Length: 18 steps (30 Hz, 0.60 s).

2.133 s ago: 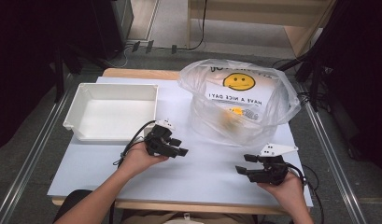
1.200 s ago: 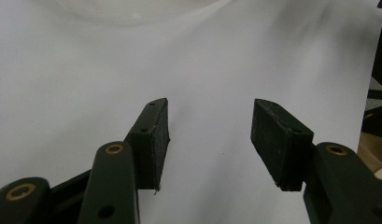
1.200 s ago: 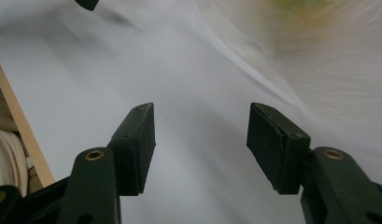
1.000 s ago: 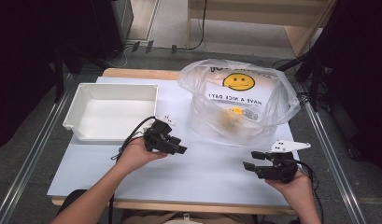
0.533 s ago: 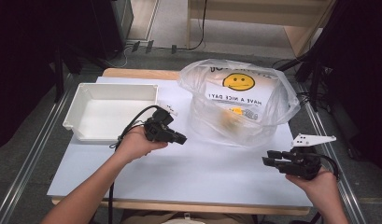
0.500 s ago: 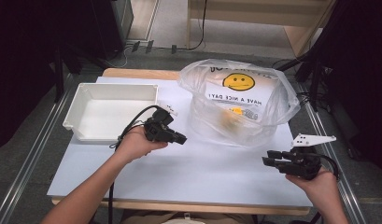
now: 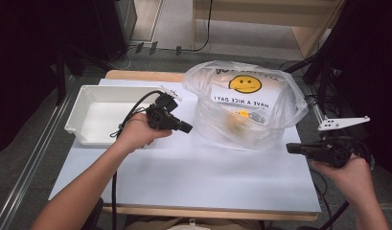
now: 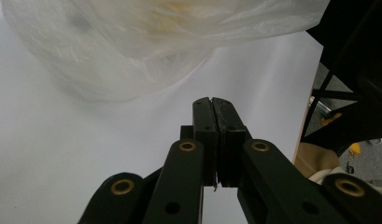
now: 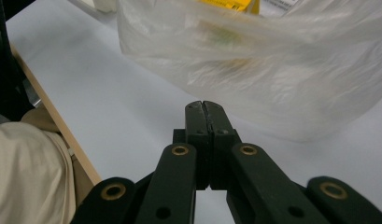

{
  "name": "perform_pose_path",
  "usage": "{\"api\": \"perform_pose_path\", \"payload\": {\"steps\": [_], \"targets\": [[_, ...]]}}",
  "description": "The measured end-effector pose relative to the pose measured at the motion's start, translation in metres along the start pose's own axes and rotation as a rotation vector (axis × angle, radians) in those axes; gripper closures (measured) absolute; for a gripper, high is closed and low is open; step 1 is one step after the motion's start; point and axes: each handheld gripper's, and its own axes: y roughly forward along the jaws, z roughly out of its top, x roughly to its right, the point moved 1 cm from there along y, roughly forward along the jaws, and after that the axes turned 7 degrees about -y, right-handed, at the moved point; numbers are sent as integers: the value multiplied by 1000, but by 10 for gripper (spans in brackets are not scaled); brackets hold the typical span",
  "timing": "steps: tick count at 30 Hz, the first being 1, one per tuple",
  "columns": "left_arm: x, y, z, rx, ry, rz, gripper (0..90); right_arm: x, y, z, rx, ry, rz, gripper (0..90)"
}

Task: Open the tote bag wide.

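Left tongs, right tongs clamped empty; crinkled translucent plastic bag.

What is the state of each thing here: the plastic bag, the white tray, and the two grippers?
Plastic bag: standing on the table, mouth open at the top, something yellow inside, touched by no gripper.
White tray: upright, nothing in it.
Left gripper: shut, holding nothing, tips pointing at the bag.
Right gripper: shut, holding nothing, beside the bag.
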Motion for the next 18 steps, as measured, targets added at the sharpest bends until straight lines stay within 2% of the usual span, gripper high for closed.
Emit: {"api": "perform_pose_path", "payload": {"steps": [6,10,15,16,17,18], "targets": [[4,-5,12,7,-2,-5,897,6,-18,18,4,-25,-19,900],[9,-10,22,9,17,-5,896,8,-25,33,-7,-46,-26,900],[15,-16,36,10,45,5,896,10,-27,48,-11,-62,-26,900],[17,-19,43,11,47,1,894,12,-26,58,-25,-72,-31,900],[17,-19,43,11,47,1,893,12,-26,58,-25,-72,-31,900],[19,-22,50,12,55,0,892,14,-25,67,-29,-79,-24,900]]}}
